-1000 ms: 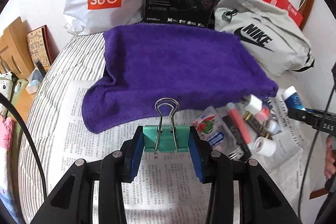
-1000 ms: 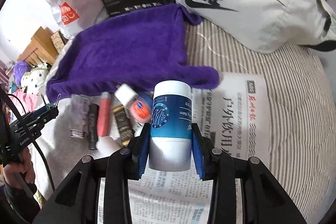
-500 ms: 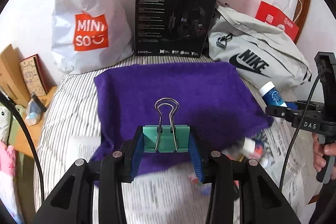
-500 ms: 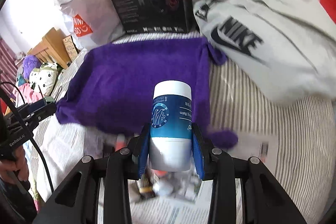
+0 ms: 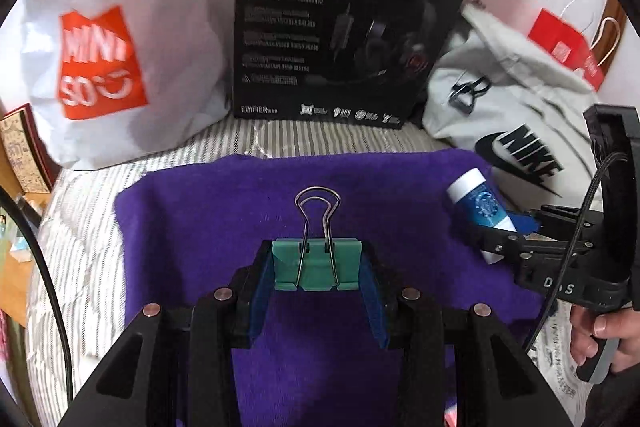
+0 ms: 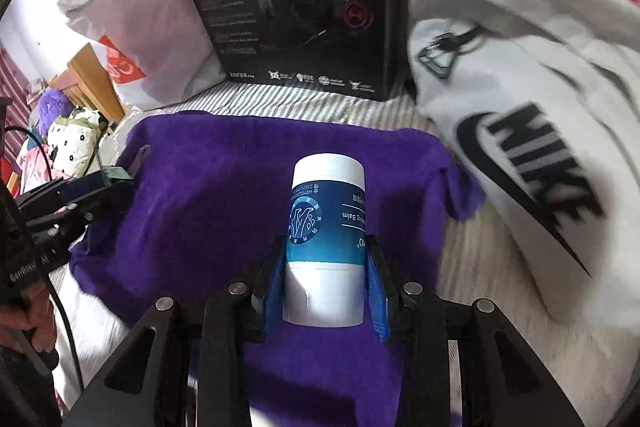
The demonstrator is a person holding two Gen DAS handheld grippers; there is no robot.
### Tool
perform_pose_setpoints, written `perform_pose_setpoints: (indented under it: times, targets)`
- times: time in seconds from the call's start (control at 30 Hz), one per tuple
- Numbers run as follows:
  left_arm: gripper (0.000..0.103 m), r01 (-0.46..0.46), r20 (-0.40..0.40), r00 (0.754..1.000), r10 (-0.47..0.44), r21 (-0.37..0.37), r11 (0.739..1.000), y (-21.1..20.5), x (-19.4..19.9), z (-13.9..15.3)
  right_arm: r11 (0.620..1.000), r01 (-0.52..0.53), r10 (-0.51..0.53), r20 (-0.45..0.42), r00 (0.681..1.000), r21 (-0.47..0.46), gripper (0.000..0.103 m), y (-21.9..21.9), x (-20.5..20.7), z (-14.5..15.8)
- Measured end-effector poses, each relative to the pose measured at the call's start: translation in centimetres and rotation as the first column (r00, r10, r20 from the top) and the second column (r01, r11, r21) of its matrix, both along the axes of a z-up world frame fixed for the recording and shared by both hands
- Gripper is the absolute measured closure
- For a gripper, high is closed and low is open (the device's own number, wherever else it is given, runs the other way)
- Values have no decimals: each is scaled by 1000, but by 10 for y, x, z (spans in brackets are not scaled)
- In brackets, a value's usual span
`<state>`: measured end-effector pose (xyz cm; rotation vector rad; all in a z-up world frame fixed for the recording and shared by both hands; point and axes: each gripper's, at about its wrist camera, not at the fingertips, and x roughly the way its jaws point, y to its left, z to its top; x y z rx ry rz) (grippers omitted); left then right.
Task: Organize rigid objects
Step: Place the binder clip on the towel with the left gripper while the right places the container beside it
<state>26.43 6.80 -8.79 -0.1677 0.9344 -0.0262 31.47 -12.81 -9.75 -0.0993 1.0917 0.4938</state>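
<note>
Left wrist view — fingers (image 5: 264,291) clamp green binder clip (image 5: 318,265); right fingers (image 6: 376,291) clamp balm tube (image 6: 326,239).

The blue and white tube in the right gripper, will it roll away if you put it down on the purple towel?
Probably only if laid on its side: the tube is round and smooth, so it could roll. The purple towel looks fuzzy and soft, which should slow it. Stood on its flat end it may wobble, being tall and narrow on soft cloth. The right gripper grips it firmly, so it seems stiff.
</note>
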Motion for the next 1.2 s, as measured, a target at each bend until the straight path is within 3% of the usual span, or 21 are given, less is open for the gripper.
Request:
perform_pose_setpoints:
  times: [0.17, 0.33, 0.57, 0.63, 0.7, 0.77, 0.87, 0.97, 1.07, 1.2]
  targets:
    - [64, -17, -62, 998, 16, -18, 1000, 8, 24, -20, 999, -3, 1, -50, 999, -34, 66, 19, 21, -26]
    - [64, -15, -123, 992, 13, -18, 1000, 8, 37, -36, 996, -19, 16, -43, 999, -82, 66, 27, 24, -36]
    - [64, 2, -123, 992, 4, 46, 999, 0, 39, -39, 993, -44, 41, -30, 999, -112, 66, 33, 25, -35]
    - [62, 10, -129, 992, -2, 60, 998, -1, 40, -40, 992, -55, 52, -34, 998, -112, 64, 34, 25, -36]
    - [55, 22, -132, 991, -14, 57, 998, -2, 37, -40, 991, -76, 72, -43, 997, -109, 54, 35, 24, -35]
    - [52, 25, -133, 991, -16, 63, 998, -2, 32, -40, 990, -87, 82, -52, 995, -109, 48, 34, 19, -35]
    - [46, 25, -137, 990, -15, 74, 997, -3, 21, -41, 989, -82, 75, -59, 995, -125, 47, 28, 10, -34]
    - [46, -20, -145, 989, 30, 72, 997, 0, 8, -40, 996, -50, 42, -99, 994, -75, 47, 14, 1, -29]
    - [51, -68, -96, 993, 71, 34, 997, 10, -22, -20, 1000, 21, -21, -123, 992, 3, 47, -2, -15, -15]
    - [49, -71, -48, 996, 74, 62, 996, -11, -68, 9, 998, 55, -53, -80, 995, 17, 46, -22, -53, 13]
